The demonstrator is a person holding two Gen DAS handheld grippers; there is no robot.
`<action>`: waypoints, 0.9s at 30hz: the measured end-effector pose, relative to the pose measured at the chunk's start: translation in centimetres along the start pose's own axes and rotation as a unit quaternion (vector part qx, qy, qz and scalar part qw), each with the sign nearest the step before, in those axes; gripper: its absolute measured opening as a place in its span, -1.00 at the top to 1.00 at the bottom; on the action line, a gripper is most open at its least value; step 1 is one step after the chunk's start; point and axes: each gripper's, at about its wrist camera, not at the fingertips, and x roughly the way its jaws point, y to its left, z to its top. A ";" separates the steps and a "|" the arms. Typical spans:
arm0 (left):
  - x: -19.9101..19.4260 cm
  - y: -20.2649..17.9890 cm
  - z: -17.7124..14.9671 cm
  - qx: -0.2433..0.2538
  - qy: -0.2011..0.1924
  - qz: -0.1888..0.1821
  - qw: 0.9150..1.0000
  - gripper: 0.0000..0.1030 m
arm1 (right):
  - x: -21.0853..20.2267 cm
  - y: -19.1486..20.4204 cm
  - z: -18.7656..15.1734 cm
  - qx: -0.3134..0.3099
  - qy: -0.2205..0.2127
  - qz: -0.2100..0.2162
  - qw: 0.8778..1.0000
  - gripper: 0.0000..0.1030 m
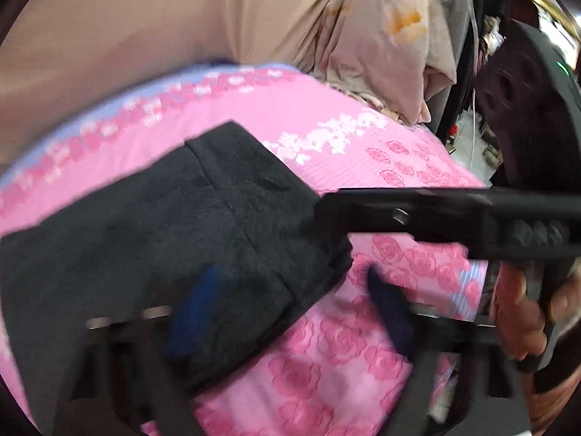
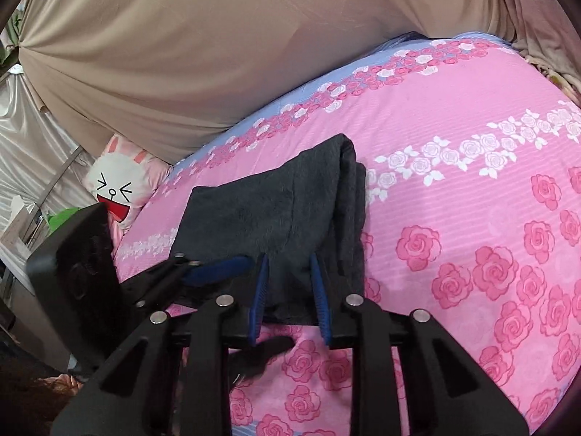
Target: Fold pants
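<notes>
Dark grey fleece pants point(image 2: 276, 210) lie folded into a thick rectangle on the pink rose bedsheet point(image 2: 454, 189). My right gripper point(image 2: 288, 265) is open, its blue pads either side of the pants' near edge. In the left wrist view the pants point(image 1: 163, 239) fill the left centre. My left gripper point(image 1: 290, 290) is open, one blue pad over the pants, the other over the sheet. The right gripper's black body point(image 1: 454, 218) crosses that view and reaches the pants' right corner. The left gripper point(image 2: 218, 267) shows at the pants' left near corner.
A beige curtain point(image 2: 181, 36) hangs behind the bed. A white bunny pillow point(image 2: 116, 189) sits at the bed's far left. A floral pillow point(image 1: 385, 43) and hanging clothes are at the bed's right end. A hand point(image 1: 523, 312) holds the right gripper.
</notes>
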 end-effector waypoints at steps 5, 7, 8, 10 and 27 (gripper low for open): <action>0.0 3.7 0.7 -0.097 -0.001 -0.068 0.993 0.07 | -1.4 -3.0 -0.8 0.048 -0.017 0.017 0.999 0.30; 0.0 3.8 0.8 -0.097 -0.002 -0.053 0.994 0.09 | -1.8 -4.0 -1.2 0.061 -0.024 0.017 0.998 0.28; 0.0 3.6 0.8 -0.093 -0.005 -0.044 0.995 0.06 | -2.0 -4.4 -1.3 0.067 -0.027 0.018 0.997 0.28; 0.0 2.7 0.8 -0.078 -0.005 -0.023 0.997 -0.21 | -2.2 -5.2 -1.7 0.076 -0.029 0.017 0.997 0.27; -6.0 6.8 2.7 -0.181 -0.113 -0.088 0.973 0.81 | -2.4 -5.5 -2.0 0.054 -0.032 0.008 0.998 0.13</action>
